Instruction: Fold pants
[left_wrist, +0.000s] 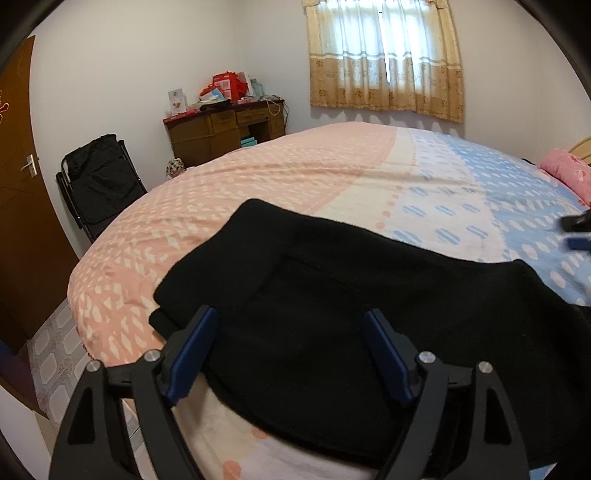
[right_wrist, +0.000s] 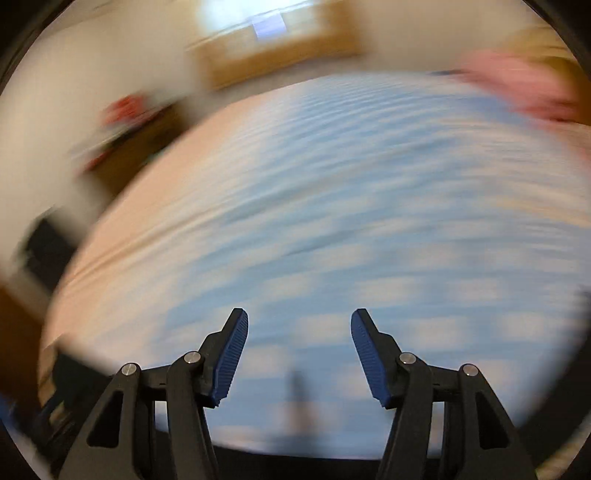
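Pants (left_wrist: 332, 332) lie near bed (left_wrist: 332, 177) edge, tongs (left_wrist: 290, 317) spread.

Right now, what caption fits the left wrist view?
Open left hand-held gripper poised over folded black fabric pants on a pink-and-blue patterned bed.

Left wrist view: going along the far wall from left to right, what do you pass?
Door → black folding chair → wooden desk → curtained window.
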